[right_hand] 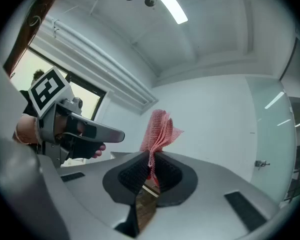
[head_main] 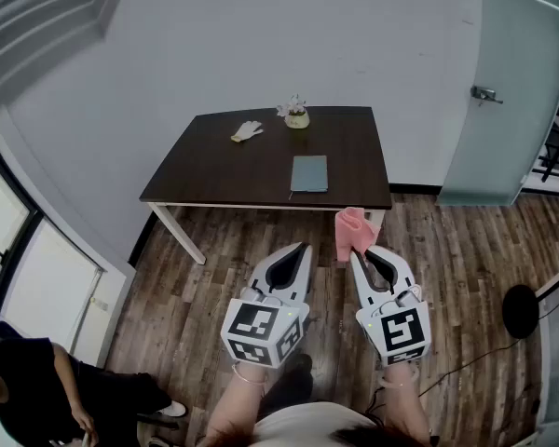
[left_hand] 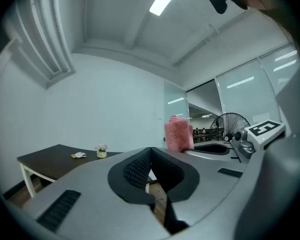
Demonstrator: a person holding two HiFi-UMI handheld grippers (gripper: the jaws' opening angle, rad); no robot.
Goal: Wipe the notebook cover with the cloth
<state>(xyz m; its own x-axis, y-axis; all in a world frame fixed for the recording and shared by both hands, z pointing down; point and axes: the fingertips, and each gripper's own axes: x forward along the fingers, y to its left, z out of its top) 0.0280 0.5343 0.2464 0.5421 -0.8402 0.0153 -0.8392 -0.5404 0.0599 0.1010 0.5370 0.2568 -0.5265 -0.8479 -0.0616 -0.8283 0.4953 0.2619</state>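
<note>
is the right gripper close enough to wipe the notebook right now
Probably not yet. The right gripper, shut on the cloth, hangs over the floor short of the table; the notebook lies farther in. Nothing blocks the way.

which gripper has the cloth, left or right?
The right gripper: its jaws are shut on the pink cloth. The left gripper is shut with nothing between its jaws.

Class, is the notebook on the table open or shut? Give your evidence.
Shut. The notebook lies flat on the table, showing one plain grey-green cover, no pages.
</note>
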